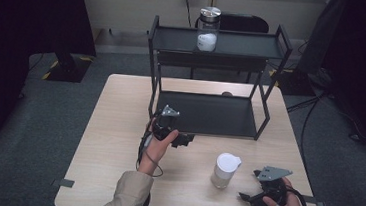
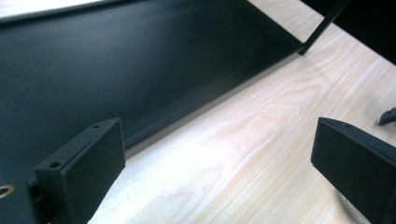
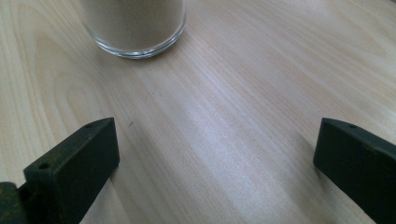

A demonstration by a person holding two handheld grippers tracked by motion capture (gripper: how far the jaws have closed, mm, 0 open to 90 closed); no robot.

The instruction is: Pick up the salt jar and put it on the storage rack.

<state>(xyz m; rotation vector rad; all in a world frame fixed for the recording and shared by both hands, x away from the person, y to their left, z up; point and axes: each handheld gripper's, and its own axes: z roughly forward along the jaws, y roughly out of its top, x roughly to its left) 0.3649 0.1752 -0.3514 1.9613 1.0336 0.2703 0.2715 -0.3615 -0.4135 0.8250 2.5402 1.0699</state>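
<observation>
Where the high view looks down on the bench (image 1: 118, 127), the glass jar (image 1: 226, 170) stands right of center low in the frame, between the left gripper (image 1: 184, 139) by the black rack (image 1: 210, 114) and the right gripper (image 1: 247, 198) at lower right. In the left gripper view, jaws gape empty before the rack's shelf (image 2: 116, 60). In the right gripper view, jaws stand wide apart, the jar's base (image 3: 135, 28) at upper left.
</observation>
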